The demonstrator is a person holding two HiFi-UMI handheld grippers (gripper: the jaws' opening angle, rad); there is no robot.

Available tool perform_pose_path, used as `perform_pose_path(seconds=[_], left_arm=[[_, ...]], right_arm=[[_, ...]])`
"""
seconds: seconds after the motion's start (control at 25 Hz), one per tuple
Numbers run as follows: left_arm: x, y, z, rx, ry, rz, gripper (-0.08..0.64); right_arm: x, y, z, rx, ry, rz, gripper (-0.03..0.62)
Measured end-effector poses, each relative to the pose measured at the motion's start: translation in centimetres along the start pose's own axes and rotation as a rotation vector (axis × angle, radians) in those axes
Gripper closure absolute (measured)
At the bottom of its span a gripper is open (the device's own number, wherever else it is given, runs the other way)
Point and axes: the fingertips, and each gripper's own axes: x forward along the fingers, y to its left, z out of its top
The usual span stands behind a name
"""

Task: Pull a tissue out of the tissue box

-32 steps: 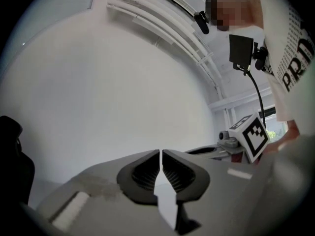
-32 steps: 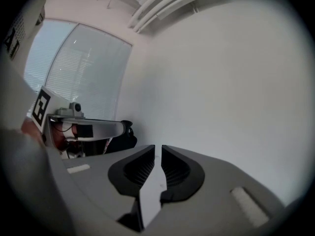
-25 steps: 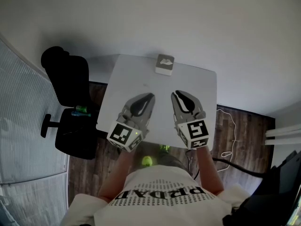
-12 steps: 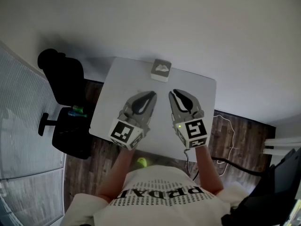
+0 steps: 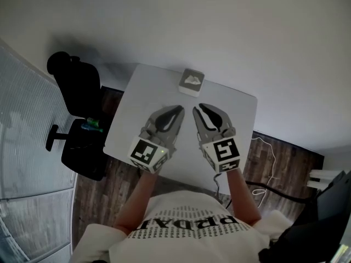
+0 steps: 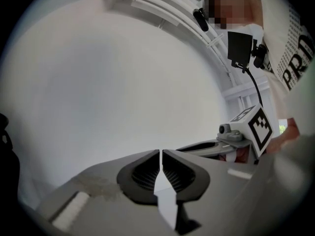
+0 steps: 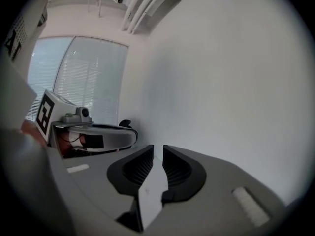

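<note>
In the head view, the person's forearms and the print on the shirt are cut off at the bottom edge. The far right of the floor is dark and hard to read. A white table [image 5: 137, 111] stands against the wall with a black chair [image 5: 77, 92] at its left. Something small and green lies on the chair seat, too small to identify. The tissue box [image 5: 192, 83] sits at the far edge of the table, near the wall. It is a small cube with a grey top and white sides, and a crumpled white tissue [image 5: 192, 80] pokes up from the middle of its top. The left gripper [image 5: 176, 112] and the right gripper [image 5: 198, 109] hover side by side over the table, tips pointing at the box but well short of it.

The left gripper view does not show the box. Bare wall fills most of it, and the table is out of sight below the jaws. The jaws are together except for a hairline slit, with nothing between them. The other gripper's marker cube [image 6: 258, 126] shows at the right, with a blurred patch above it.

The right gripper view also misses the box. It shows the wall, window blinds [image 7: 78, 77] at the left and the other gripper beside them. The jaws stand a narrow gap apart and are opening, with nothing between them.
</note>
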Motion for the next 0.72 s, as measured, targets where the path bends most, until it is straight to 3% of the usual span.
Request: perform_pose_path(seconds=[0.4,0.72], left_arm=[[1.4,0.8,-0.3,-0.007,-0.001,-0.046,0.551],[2.6,0.9,-1.9,-0.033,0.034,-0.125,0.552]], right_arm=[[1.6,-0.5,-0.3,0.005,0.021,-0.014,0.522],[3.1,-0.9,-1.2,0.028,0.055,-0.087,0.494]])
